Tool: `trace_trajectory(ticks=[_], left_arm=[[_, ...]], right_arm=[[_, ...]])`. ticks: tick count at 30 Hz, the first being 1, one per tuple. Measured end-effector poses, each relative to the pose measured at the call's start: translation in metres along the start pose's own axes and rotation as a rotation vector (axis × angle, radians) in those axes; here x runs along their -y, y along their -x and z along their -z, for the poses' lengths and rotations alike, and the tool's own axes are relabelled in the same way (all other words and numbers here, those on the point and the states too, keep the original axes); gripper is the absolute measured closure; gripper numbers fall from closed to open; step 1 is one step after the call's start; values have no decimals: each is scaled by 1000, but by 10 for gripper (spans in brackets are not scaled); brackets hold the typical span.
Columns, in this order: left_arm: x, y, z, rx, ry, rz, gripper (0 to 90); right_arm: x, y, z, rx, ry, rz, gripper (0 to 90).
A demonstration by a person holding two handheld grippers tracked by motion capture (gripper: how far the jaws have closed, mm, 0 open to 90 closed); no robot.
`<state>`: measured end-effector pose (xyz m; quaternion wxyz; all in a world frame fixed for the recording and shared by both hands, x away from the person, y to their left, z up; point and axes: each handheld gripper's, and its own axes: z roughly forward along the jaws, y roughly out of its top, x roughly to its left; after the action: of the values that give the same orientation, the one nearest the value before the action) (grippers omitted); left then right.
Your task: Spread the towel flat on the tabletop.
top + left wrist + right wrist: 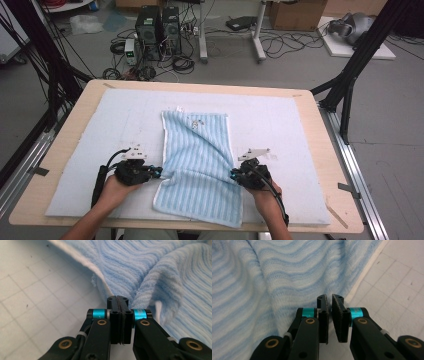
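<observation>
A light blue striped towel [200, 160] lies lengthwise on the pale blue mat [280, 125], with creases running toward both grippers. My left gripper [159, 172] sits at the towel's left edge. In the left gripper view its jaws are pressed together at the white hem [100, 280], and the cloth bunches up around the tips [117, 298]. My right gripper [233, 174] is at the towel's right edge. In the right gripper view its jaws stand a narrow gap apart with the towel [274, 277] edge between the tips [329, 298].
The mat covers a wooden table [75, 115] with rounded corners. A small white tag [196, 123] lies on the towel's far end. Computer towers [157, 25], cables and black frame legs [350, 70] stand on the floor beyond the table.
</observation>
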<state>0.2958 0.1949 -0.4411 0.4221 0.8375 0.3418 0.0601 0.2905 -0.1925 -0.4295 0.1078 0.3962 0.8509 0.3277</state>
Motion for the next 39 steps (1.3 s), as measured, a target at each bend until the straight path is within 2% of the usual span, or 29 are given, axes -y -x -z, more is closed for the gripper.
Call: trace_trajectory(ticks=[2, 3, 4, 5, 6, 7, 10, 16, 18, 21, 22, 24, 25, 26, 27, 28, 30, 31, 32, 33, 35, 36, 37, 39], left_arm=[[-2, -3, 6, 18, 24, 20, 877], [-3, -5, 8, 15, 36, 28, 841], [-7, -9, 10, -6, 56, 49, 763], [-9, -13, 10, -21, 62, 52, 702], [-13, -20, 11, -45, 85, 84, 668], [-15, -24, 12, -56, 95, 99, 623], [-24, -38, 12, -77, 154, 157, 576], [-36, -54, -1, -127, 202, 141, 550], [-38, -58, -2, -144, 226, 145, 529], [-38, -66, -2, -162, 226, 158, 521], [-38, -68, -2, -165, 223, 157, 520], [-38, -72, -2, -171, 228, 171, 516], [-38, -73, -2, -172, 229, 172, 516], [-38, -74, -3, -181, 231, 178, 513], [-38, -75, -4, -187, 234, 181, 510], [-38, -76, -5, -190, 235, 190, 508], [-38, -76, -7, -197, 235, 201, 499], [-39, -75, -8, -194, 231, 206, 499], [-40, -73, -10, -196, 232, 205, 496], [-41, -72, -11, -194, 236, 211, 496], [-45, -73, -15, -198, 237, 215, 496], [-46, -74, -18, -204, 251, 226, 493], [-49, -76, -21, -198, 244, 242, 490], [-54, -80, -27, -196, 233, 239, 478]], right_arm=[[-4, 4, 4, 1, 18, -12, 759], [-9, 9, 4, 8, 32, -23, 724], [-13, 12, 4, 10, 45, -31, 705], [-20, 16, 3, 17, 59, -40, 693], [-24, 19, 2, 21, 68, -45, 680], [-31, 24, -1, 32, 80, -58, 644], [-44, 33, -11, 66, 109, -92, 606], [-69, 49, -46, 153, 118, -141, 589], [-76, 55, -57, 167, 123, -155, 606], [-88, 69, -74, 228, 146, -171, 626], [-91, 75, -80, 224, 139, -188, 624], [-98, 82, -92, 222, 106, -189, 626], [-101, 85, -95, 221, 111, -186, 677], [-104, 86, -96, 204, 110, -182, 796], [-107, 87, -98, 192, 96, -149, 864], [-109, 87, -99, 229, 85, -124, 873], [-109, 92, -97, 292, 75, -132, 876], [-106, 97, -94, 336, 77, -151, 876], [-103, 105, -92, 345, 86, -186, 875], [-100, 111, -89, 377, 87, -221, 873], [-98, 116, -86, 372, 95, -240, 852], [-98, 116, -84, 362, 102, -226, 813], [-98, 116, -82, 354, 117, -220, 776], [-98, 114, -75, 340, 149, -207, 737]])
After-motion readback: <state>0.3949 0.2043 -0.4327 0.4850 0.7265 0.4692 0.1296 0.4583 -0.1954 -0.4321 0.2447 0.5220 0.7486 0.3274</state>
